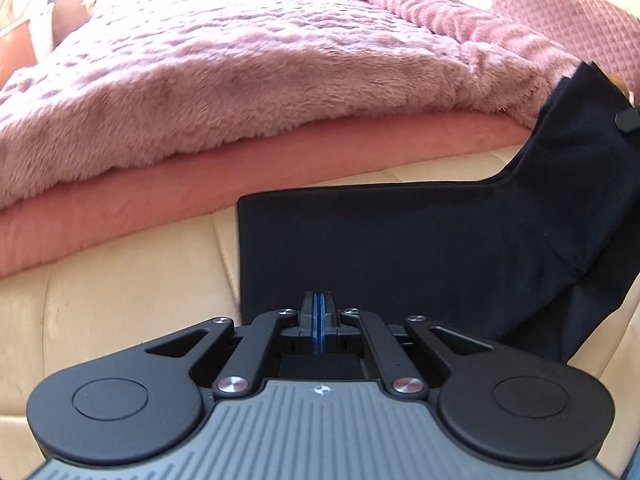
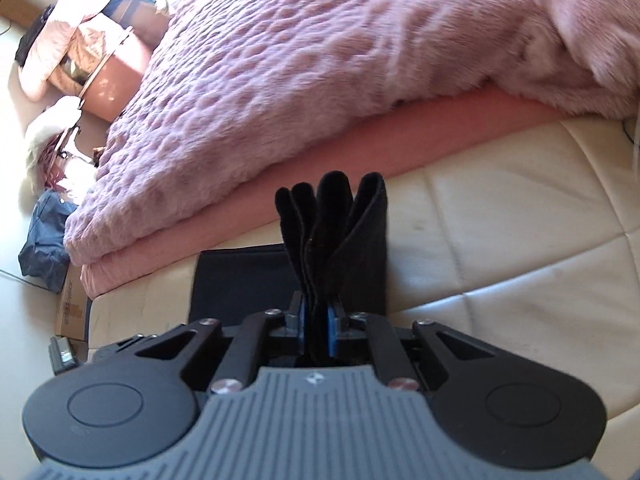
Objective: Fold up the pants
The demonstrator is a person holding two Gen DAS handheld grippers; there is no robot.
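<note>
Nearest the right wrist camera, the right gripper [image 2: 316, 316] has its blue-padded jaws closed down on a bunched end of the black soft-fabric pants [image 2: 336, 236], several layers fanning upward between the pads. In the left wrist view, the left gripper [image 1: 319, 320] has its blue pads pressed together with no gap; it sits at the near edge of the flat part of the pants [image 1: 400, 248], though whether a thin layer is caught between the pads cannot be told.

The garment lies on the cream quilted leather surface [image 1: 120, 300], one portion smooth and flat, the other end rising toward the right where it is lifted. Just behind runs the salmon-pink sheet edge [image 1: 200, 184], and beyond that the fluffy pink plush blanket [image 1: 240, 72].

To fold well, I judge the raised end should travel in a low arc over the flat part, layers kept bunched evenly so none slips out, and land with edges squared to the resting panel. The left side should hold the flat cloth steady, avoiding dragging it off the slick leather.
</note>
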